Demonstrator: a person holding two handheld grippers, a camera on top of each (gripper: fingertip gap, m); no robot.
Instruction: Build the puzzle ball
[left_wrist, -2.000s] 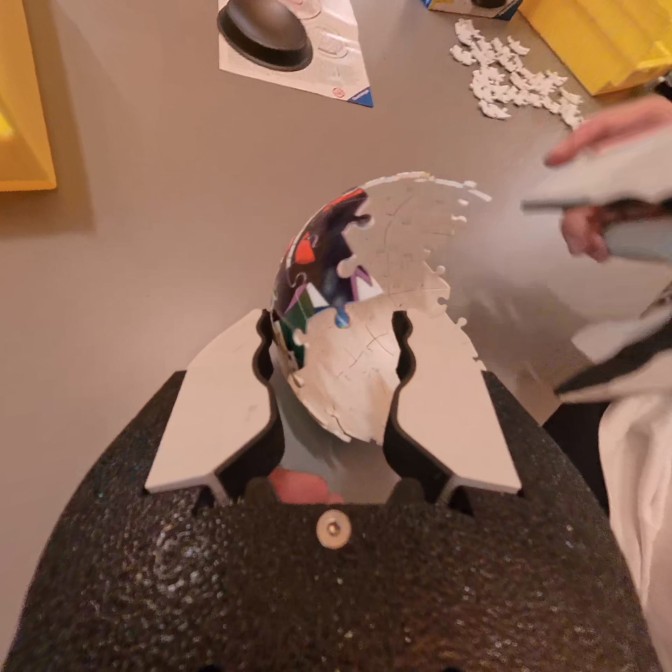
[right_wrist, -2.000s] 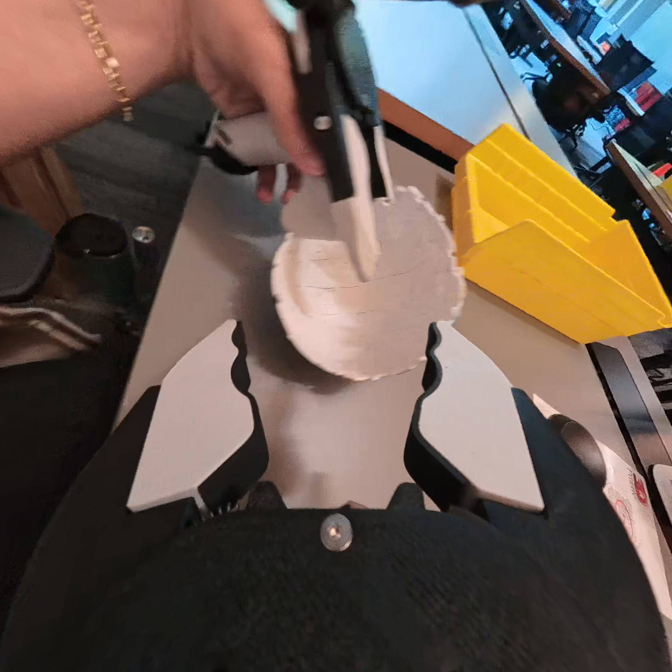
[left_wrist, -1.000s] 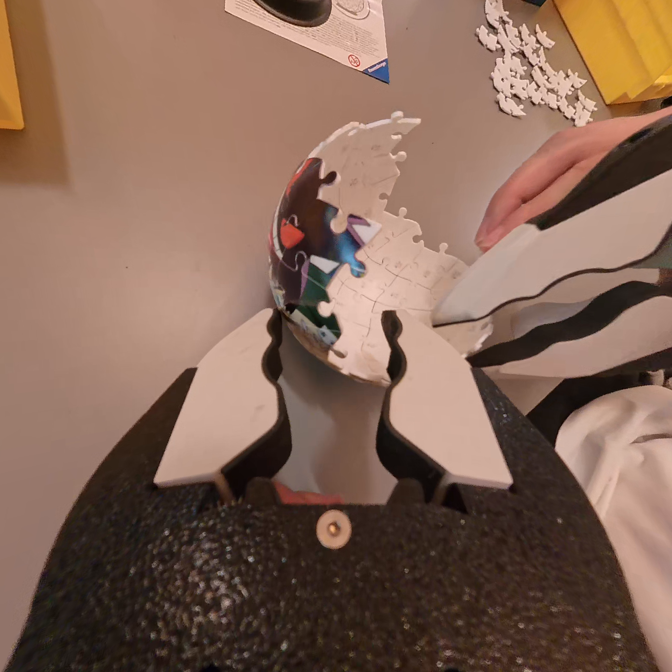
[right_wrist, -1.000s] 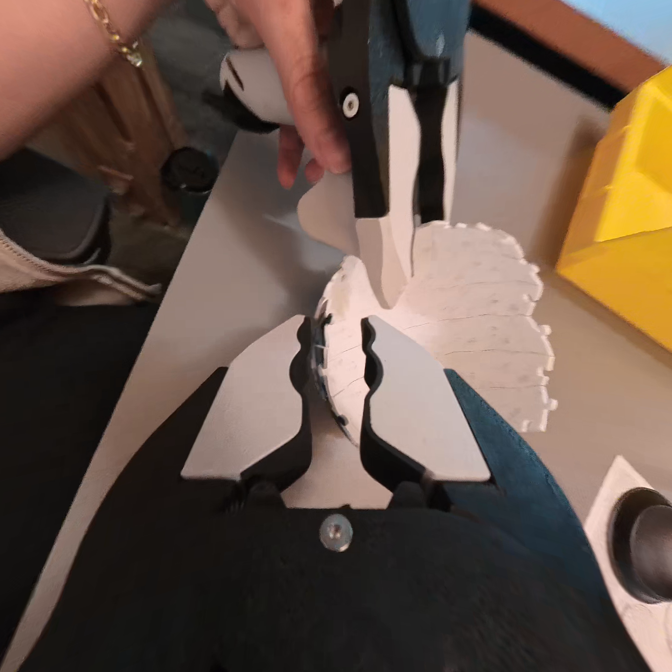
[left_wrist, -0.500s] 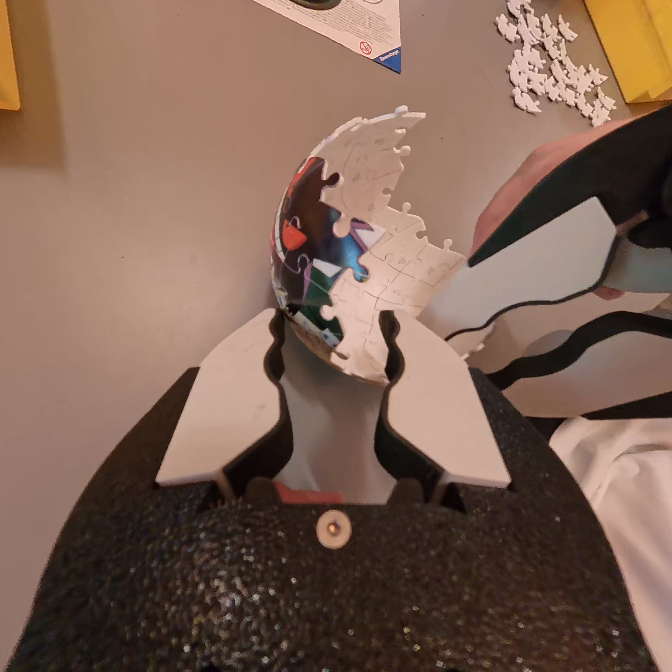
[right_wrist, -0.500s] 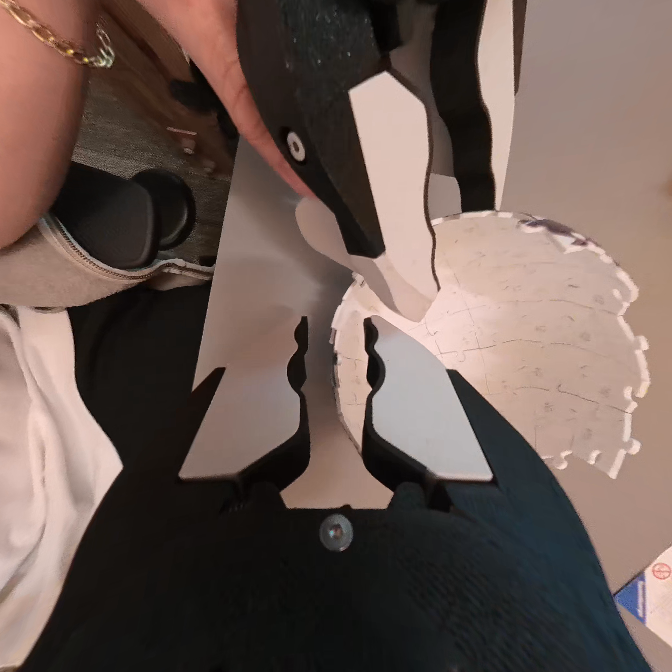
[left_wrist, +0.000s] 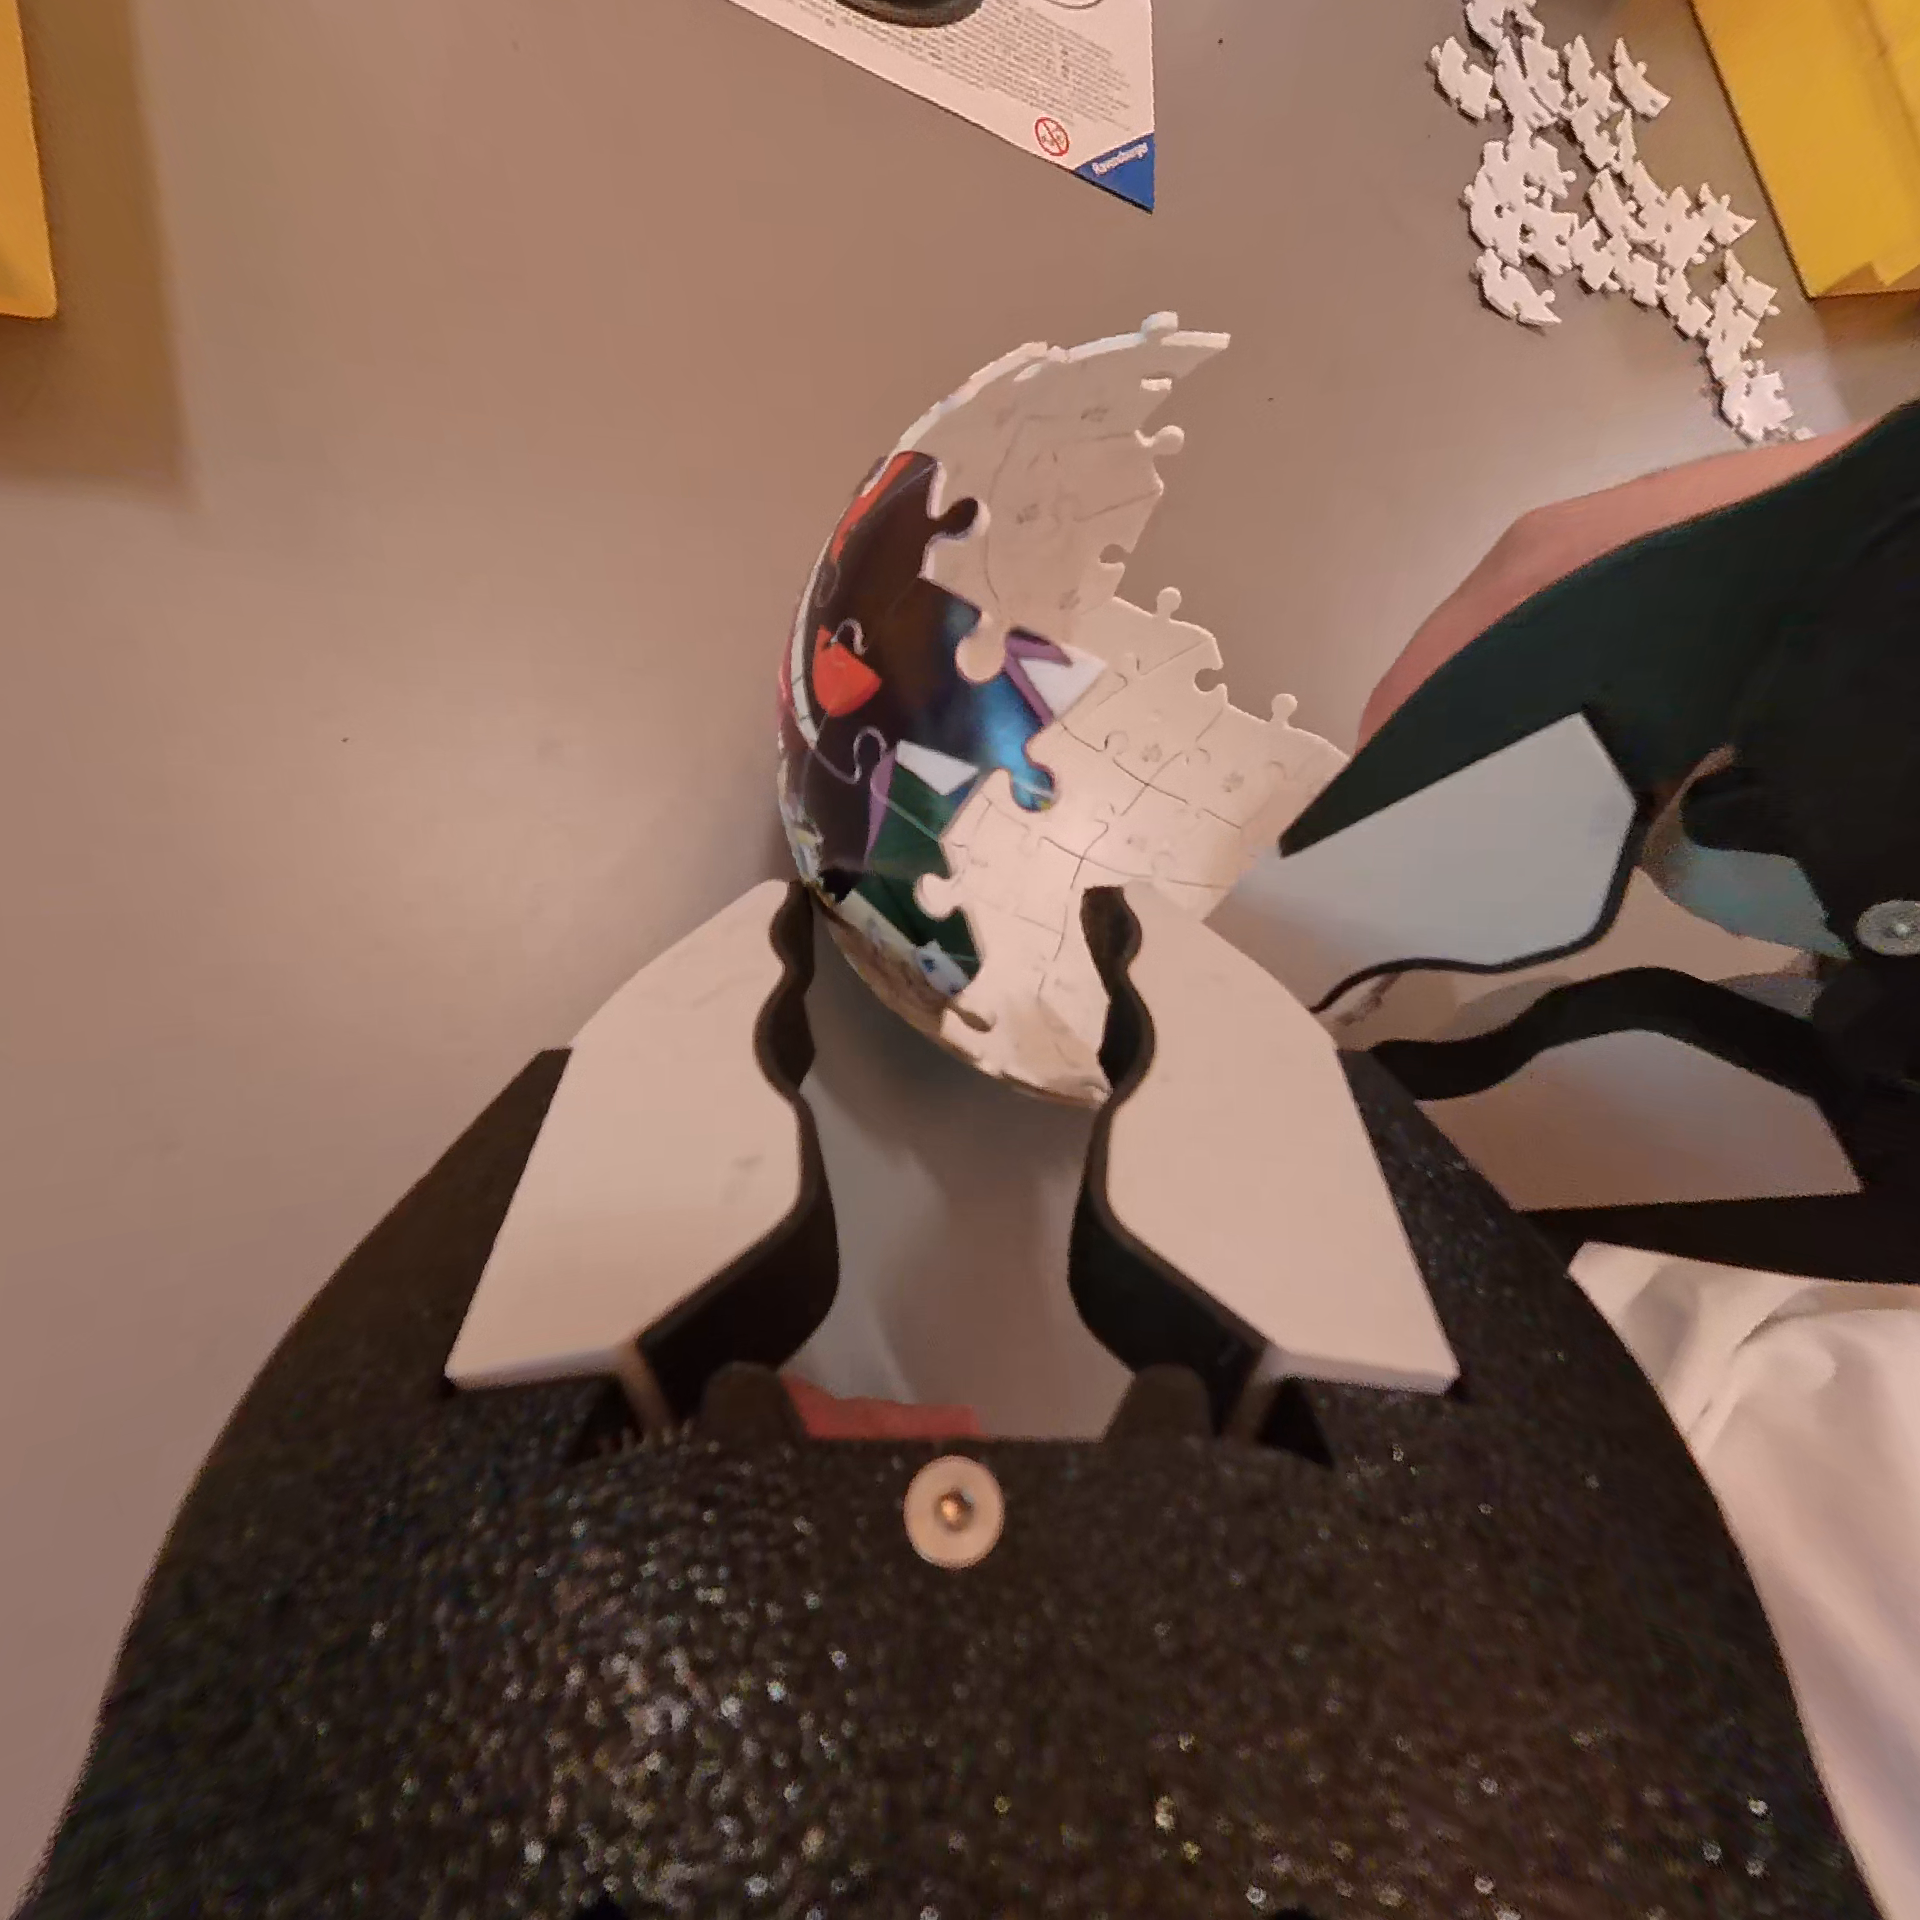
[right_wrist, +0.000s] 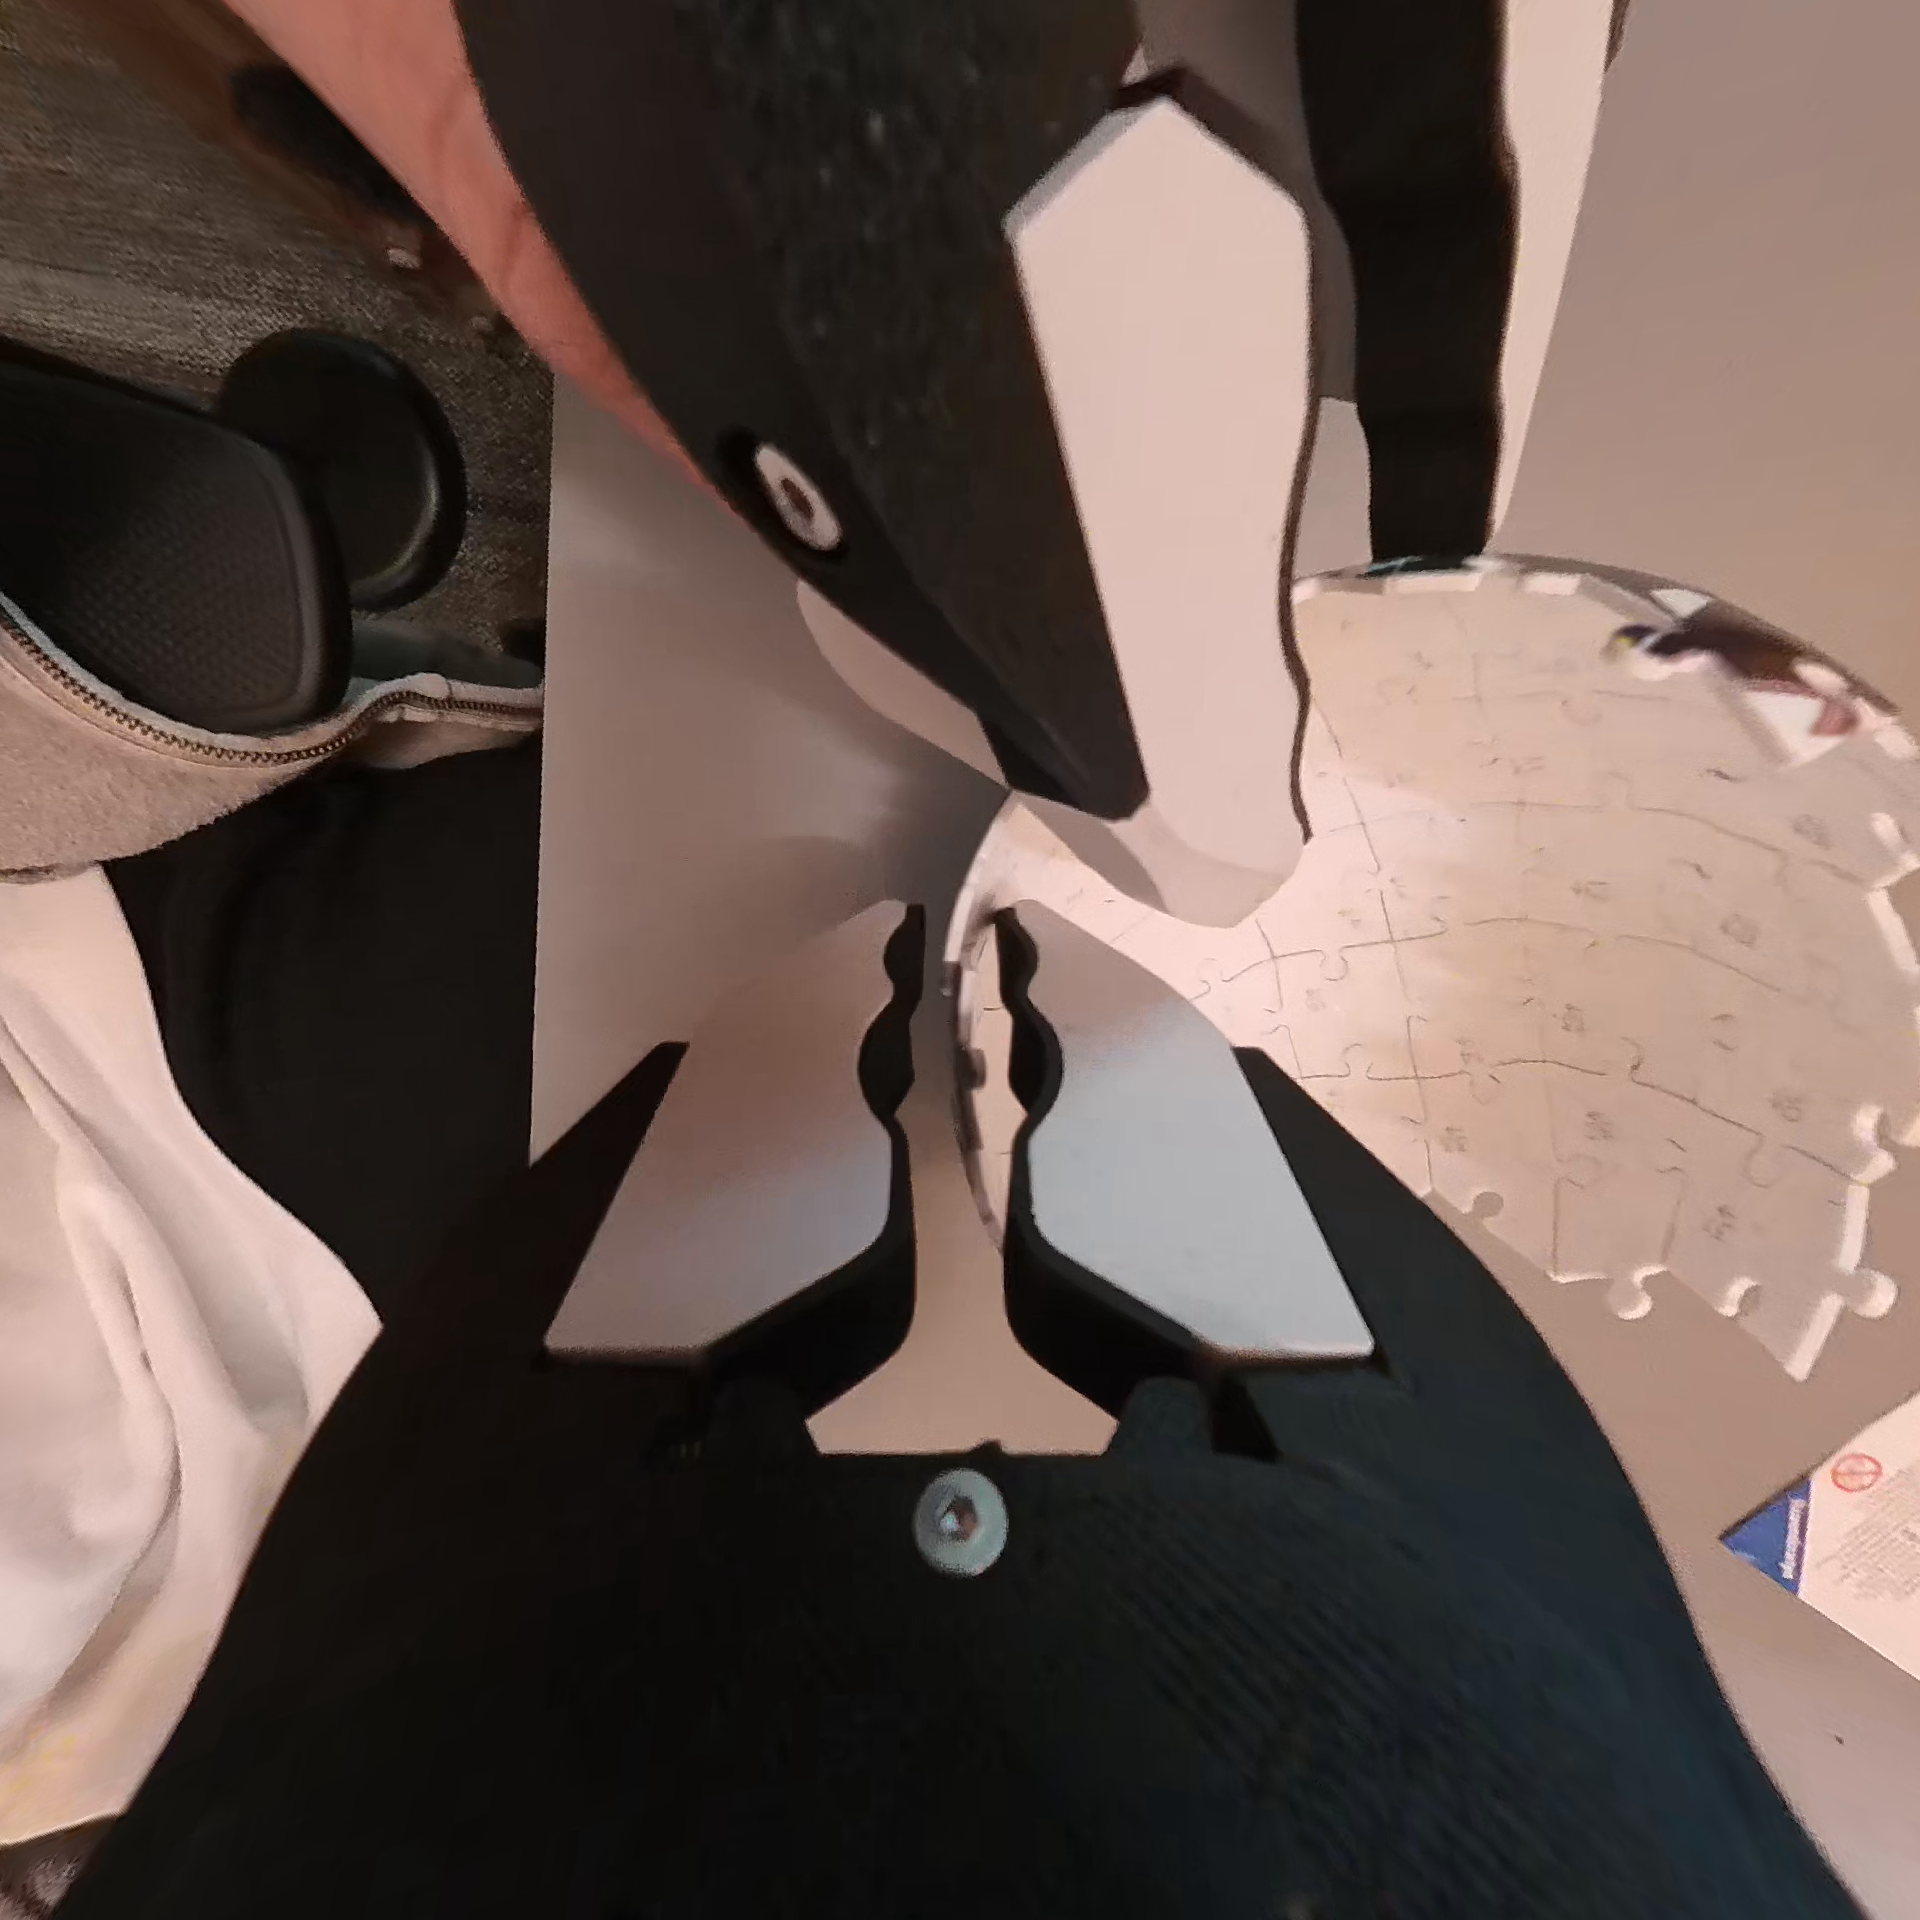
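The half-built puzzle ball (left_wrist: 1091, 810) is a curved shell, coloured outside and white inside, held tilted above the grey table. My left gripper (left_wrist: 940, 914) is shut on its lower wall, one fingertip on the coloured side and one on the white inside. In the right wrist view the shell (right_wrist: 1558, 987) opens to the right. My right gripper (right_wrist: 956, 925) is nearly closed on the shell's rim, which runs between its jaws. The right gripper also shows in the left wrist view (left_wrist: 1299, 925) at the shell's right edge.
Several loose white pieces (left_wrist: 1600, 187) lie at the far right beside a yellow box (left_wrist: 1818, 135). A printed instruction sheet (left_wrist: 1039, 94) lies at the back. The table's edge (right_wrist: 540, 727) is close on the left, with a chair base (right_wrist: 208, 540) below.
My right gripper has narrowed its jaws onto the shell's rim and come closer. The shell has turned so its white inside faces the right wrist view more. The left grip is unchanged.
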